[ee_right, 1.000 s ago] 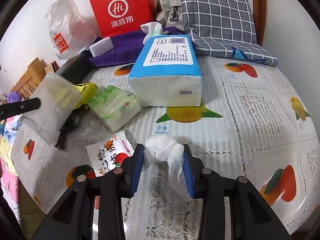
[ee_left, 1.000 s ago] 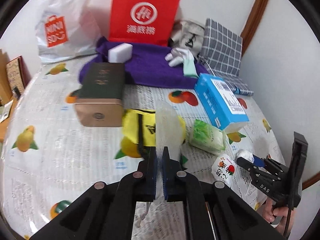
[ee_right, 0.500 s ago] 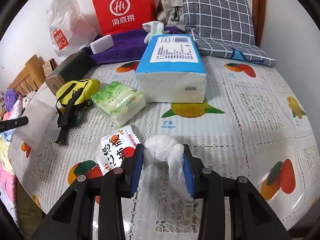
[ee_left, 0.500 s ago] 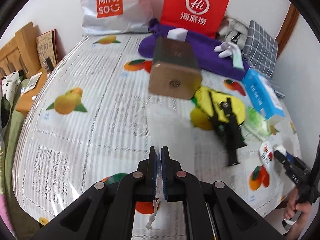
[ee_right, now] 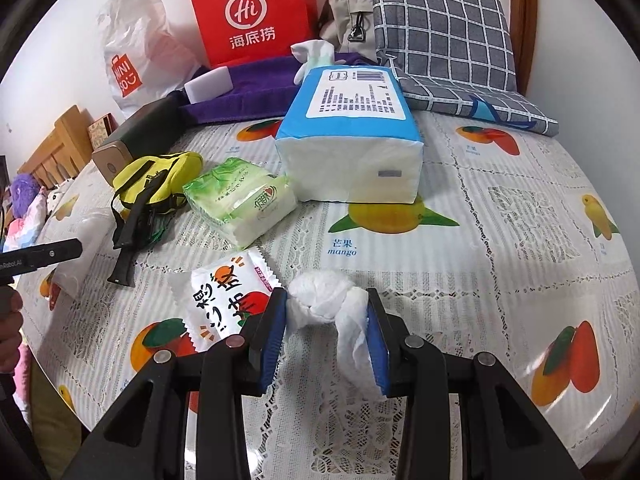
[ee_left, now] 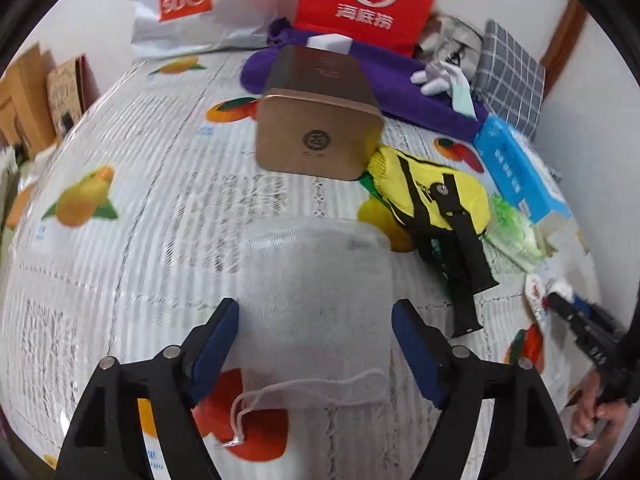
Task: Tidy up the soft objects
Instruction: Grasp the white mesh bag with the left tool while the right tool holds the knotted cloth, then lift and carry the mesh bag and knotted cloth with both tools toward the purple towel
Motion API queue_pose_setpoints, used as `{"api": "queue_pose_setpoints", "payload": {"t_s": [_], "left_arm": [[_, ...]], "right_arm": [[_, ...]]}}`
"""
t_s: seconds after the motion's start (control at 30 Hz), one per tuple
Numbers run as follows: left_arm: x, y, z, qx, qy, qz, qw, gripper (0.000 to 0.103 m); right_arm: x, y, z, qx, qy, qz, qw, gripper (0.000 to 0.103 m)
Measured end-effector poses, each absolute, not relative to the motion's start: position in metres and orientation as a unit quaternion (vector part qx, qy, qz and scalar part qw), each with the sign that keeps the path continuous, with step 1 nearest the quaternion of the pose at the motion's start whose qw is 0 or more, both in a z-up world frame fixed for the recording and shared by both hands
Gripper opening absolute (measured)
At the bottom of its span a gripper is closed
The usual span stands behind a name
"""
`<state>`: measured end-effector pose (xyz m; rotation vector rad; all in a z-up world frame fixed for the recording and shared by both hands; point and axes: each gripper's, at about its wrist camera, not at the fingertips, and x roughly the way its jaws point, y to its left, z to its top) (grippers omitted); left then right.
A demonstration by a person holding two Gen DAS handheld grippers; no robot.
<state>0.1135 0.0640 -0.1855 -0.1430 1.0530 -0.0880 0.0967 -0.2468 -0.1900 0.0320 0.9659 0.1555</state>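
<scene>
Counted on the bed
Two shopping bags, two tissue packs, one pouch, one tin, one mesh bag, one snack packet, one pillow.

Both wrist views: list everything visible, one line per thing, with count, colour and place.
mesh pouch: 1, translucent white, on the table between the left fingers
crumpled tissue: 1, white, between the right pads
snack packet: 1, white and orange, left of the tissue
wipes pack: 1, green, mid table
tissue pack: 1, blue and white, behind the wipes
yellow bag: 1, black straps, beside the wipes
box: 1, bronze and dark
purple towel: 1, at the back
red bag: 1, against the wall
checked cushion: 1, grey
left gripper: jaws opening
right gripper: pinching the tissue
</scene>
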Motion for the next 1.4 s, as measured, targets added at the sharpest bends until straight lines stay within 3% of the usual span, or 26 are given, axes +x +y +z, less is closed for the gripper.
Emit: {"api": "queue_pose_setpoints", "payload": {"t_s": [0.07,0.27,0.33,0.4,0.43,0.5,0.6,0.73,1.4], "left_arm": [[0.116,0.054,-0.189,-0.043,0.501,-0.042,0.863,0.09],[0.119,0.037,-0.195,0.02,0.487,-0.02,0.873,0.091],[0.12,0.04,-0.192,0.013,0.481,-0.013,0.877,0.082],[0.12,0.043,-0.188,0.009,0.477,-0.01,0.879,0.057],[0.122,0.045,-0.187,0.006,0.477,-0.01,0.879,0.05],[0.123,0.05,-0.184,-0.001,0.48,-0.008,0.877,0.023],[0.128,0.059,-0.184,-0.028,0.489,-0.018,0.872,0.01],[0.13,0.068,-0.178,-0.061,0.491,-0.016,0.869,0.01],[0.155,0.048,-0.101,-0.025,0.429,-0.047,0.902,0.01]], "right_arm": [[0.098,-0.246,-0.19,0.014,0.463,0.074,0.883,0.038],[0.101,-0.246,-0.191,0.01,0.462,0.074,0.884,0.039],[0.103,-0.246,-0.191,0.01,0.463,0.073,0.883,0.039],[0.105,-0.247,-0.19,0.008,0.463,0.074,0.883,0.039],[0.107,-0.247,-0.19,0.007,0.463,0.073,0.883,0.039],[0.108,-0.247,-0.189,0.006,0.463,0.073,0.884,0.038],[0.111,-0.245,-0.187,0.001,0.464,0.078,0.883,0.038],[0.112,-0.246,-0.18,0.006,0.46,0.088,0.884,0.038],[0.125,-0.24,-0.087,-0.032,0.414,0.166,0.894,0.038]]}}
